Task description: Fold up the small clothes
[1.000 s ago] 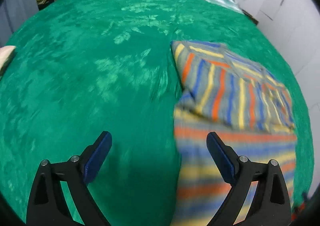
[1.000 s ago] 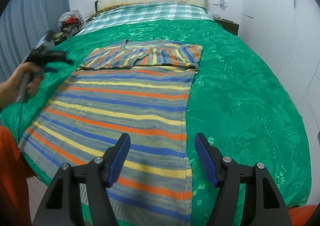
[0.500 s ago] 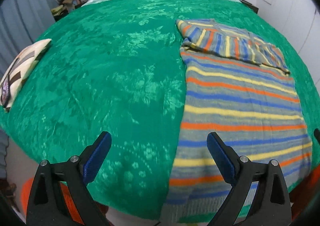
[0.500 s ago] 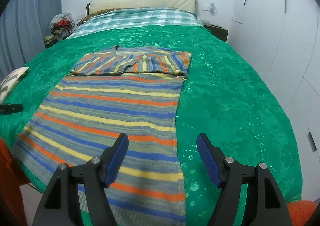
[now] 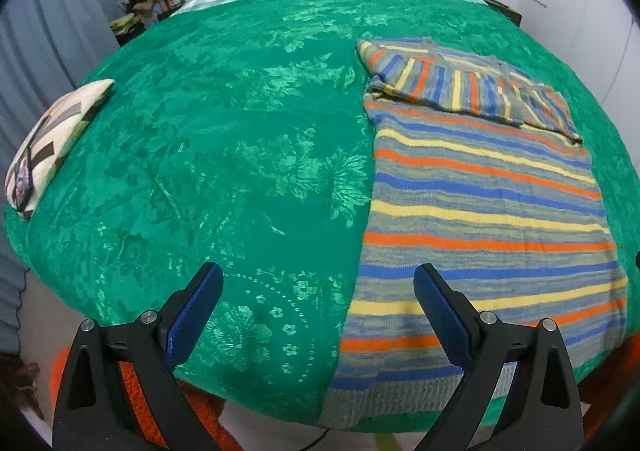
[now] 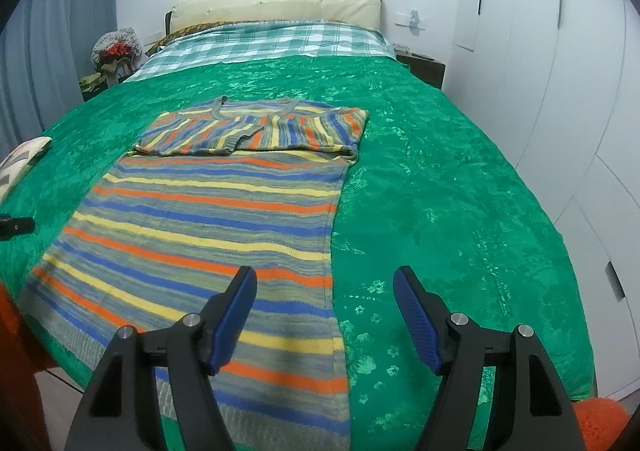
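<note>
A striped knit sweater [image 5: 488, 207] in grey, orange, blue and yellow lies flat on the green bedspread [image 5: 224, 155], with both sleeves folded across its top end near the collar. Its hem hangs over the bed's near edge. My left gripper [image 5: 318, 283] hovers open above the sweater's left edge near the hem, nothing between its blue pads. In the right wrist view the same sweater [image 6: 208, 219] fills the left half, and my right gripper [image 6: 325, 285] hovers open over its right edge by the hem, holding nothing. The tip of the left gripper [image 6: 16, 226] shows at the far left.
A patterned cushion [image 5: 48, 143] lies at the bed's left edge. A checked sheet [image 6: 272, 41] and a cream headboard [image 6: 276, 5] are at the far end. White wardrobe doors [image 6: 560, 91] stand along the right, and a nightstand [image 6: 424, 67] sits beside the bed.
The left gripper pulled back from beside the folded sleeves toward the near edge of the bed, so the whole sweater and hem now show. The right gripper barely shifted.
</note>
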Demonstrator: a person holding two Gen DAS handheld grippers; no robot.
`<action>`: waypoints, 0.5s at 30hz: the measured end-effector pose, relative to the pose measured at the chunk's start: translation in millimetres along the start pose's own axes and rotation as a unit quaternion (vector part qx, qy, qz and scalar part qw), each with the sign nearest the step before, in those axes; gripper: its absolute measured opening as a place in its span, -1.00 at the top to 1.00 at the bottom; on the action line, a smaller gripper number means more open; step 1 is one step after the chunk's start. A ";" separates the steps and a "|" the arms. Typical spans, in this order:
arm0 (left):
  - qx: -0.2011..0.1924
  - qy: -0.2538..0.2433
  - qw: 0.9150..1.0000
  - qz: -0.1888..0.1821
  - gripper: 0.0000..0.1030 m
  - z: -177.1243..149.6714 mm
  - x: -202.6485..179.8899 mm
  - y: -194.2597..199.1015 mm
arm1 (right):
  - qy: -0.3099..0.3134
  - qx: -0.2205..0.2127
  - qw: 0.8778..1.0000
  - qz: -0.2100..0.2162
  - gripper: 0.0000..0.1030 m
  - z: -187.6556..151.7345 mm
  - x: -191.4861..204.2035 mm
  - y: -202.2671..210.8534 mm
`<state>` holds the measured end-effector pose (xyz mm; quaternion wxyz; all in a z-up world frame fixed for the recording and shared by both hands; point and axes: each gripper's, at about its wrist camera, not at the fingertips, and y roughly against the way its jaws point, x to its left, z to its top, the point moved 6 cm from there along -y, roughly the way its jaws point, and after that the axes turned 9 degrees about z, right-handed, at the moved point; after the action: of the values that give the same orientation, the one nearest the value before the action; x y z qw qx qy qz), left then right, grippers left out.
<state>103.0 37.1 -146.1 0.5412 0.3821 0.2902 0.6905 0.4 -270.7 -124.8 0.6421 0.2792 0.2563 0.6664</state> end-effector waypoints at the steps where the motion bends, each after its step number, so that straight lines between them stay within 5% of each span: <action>1: 0.000 0.001 1.000 0.000 -0.88 -0.4 0.6 -0.3 | 0.001 0.000 1.000 0.000 -0.37 -0.3 0.1 0.7; 15: 0.031 0.023 0.999 -0.024 -0.88 -39.2 21.5 -35.1 | 0.008 0.018 1.000 -0.002 -0.37 -8.1 0.8 -3.1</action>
<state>85.7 67.0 -191.3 0.5388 0.3758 0.3331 0.6765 -3.1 -269.6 -132.8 0.6360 0.2850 0.2738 0.6628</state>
